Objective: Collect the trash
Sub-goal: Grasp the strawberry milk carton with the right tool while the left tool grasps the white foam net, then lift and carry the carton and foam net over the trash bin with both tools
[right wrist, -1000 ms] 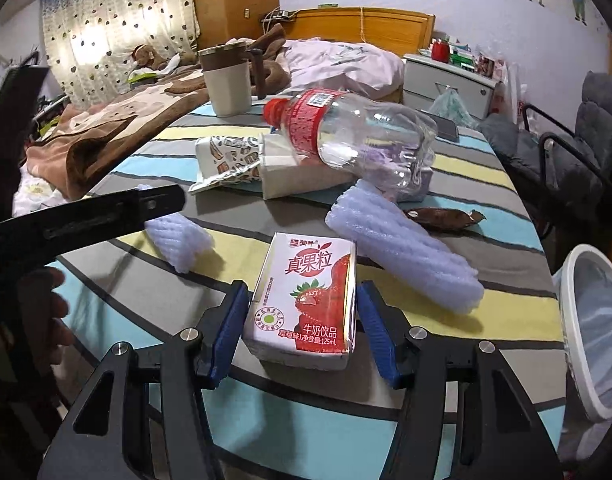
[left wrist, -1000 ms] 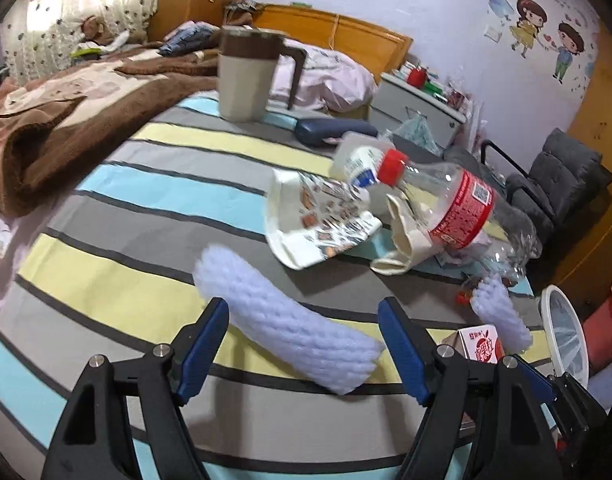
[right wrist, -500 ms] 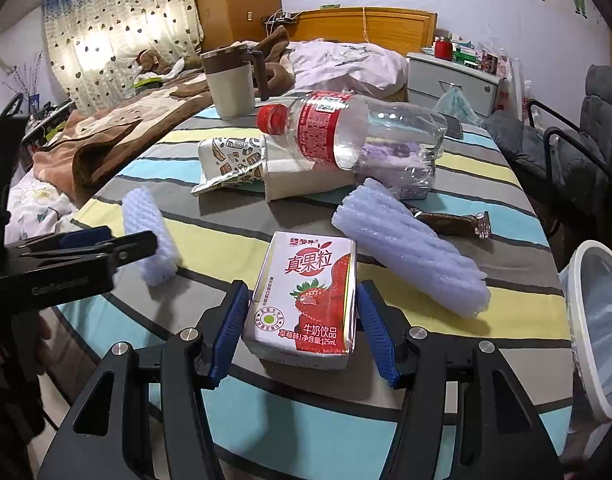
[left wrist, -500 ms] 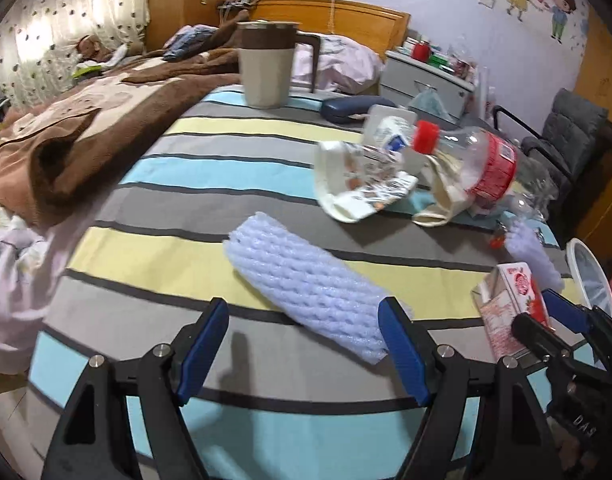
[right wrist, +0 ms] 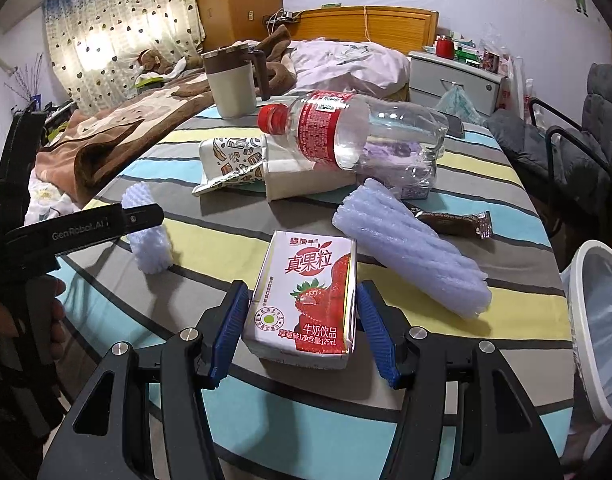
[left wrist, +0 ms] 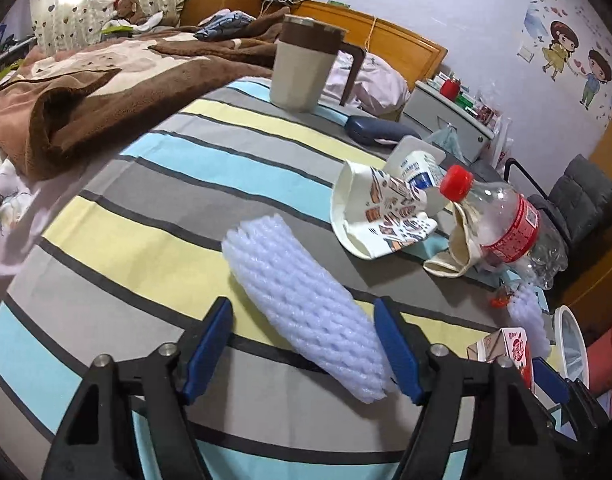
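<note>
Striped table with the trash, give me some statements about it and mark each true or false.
1. The strawberry milk carton sits between the right gripper fingers. True.
2. The clear plastic bottle stands upright. False: it lies on its side.
3. The bottle's cap is red. True.
4. The left gripper straddles a brown wrapper. False: a white foam net sleeve, jaws closing.
5. The beige lidded mug is tipped over. False: upright.

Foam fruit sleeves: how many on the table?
2. One foam sleeve lies between the closing left gripper jaws; another foam sleeve lies beside the milk carton. Clutter may hide others.
</note>
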